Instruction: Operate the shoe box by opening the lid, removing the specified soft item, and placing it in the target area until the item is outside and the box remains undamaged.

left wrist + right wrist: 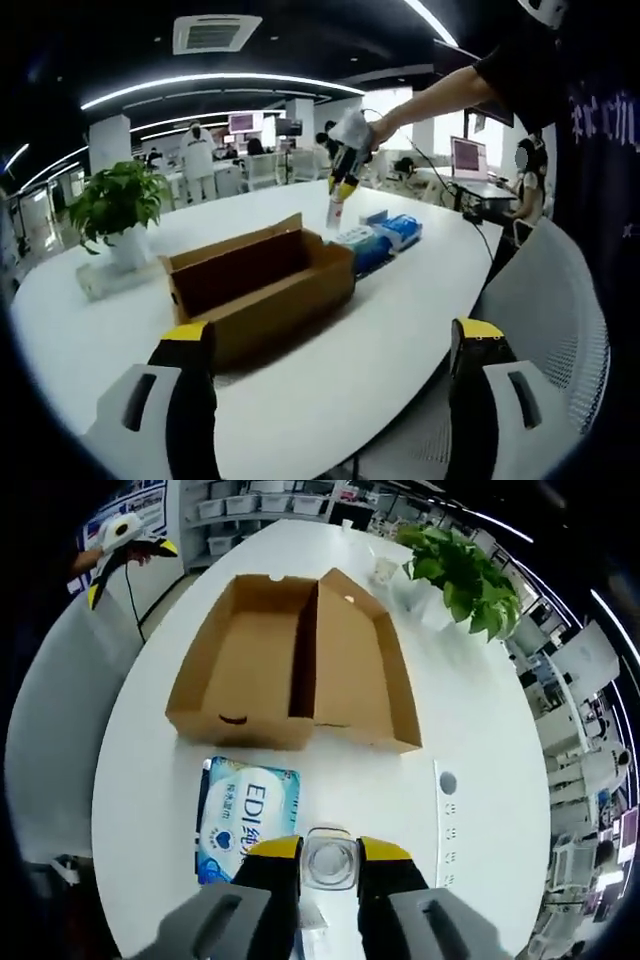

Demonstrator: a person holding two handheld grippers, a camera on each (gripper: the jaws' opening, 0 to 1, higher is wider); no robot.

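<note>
The right gripper (pixel 328 855) is closed on a small clear item (pixel 330 862), just beside the blue tissue pack (pixel 248 815) lying outside the open shoe box (pixel 290 665). The left gripper (pixel 335 345) is open w/ nothing between its jaws, farther from the pack.

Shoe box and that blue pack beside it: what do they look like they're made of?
Shoe box: brown corrugated-looking cardboard, matte, with folded flaps and raw edges, lid open. Blue pack: likely soft plastic film, glossy, with printed lettering and slight glare; probably tissues or wipes, though I cannot confirm. It lies on the white table, outside the box.
</note>
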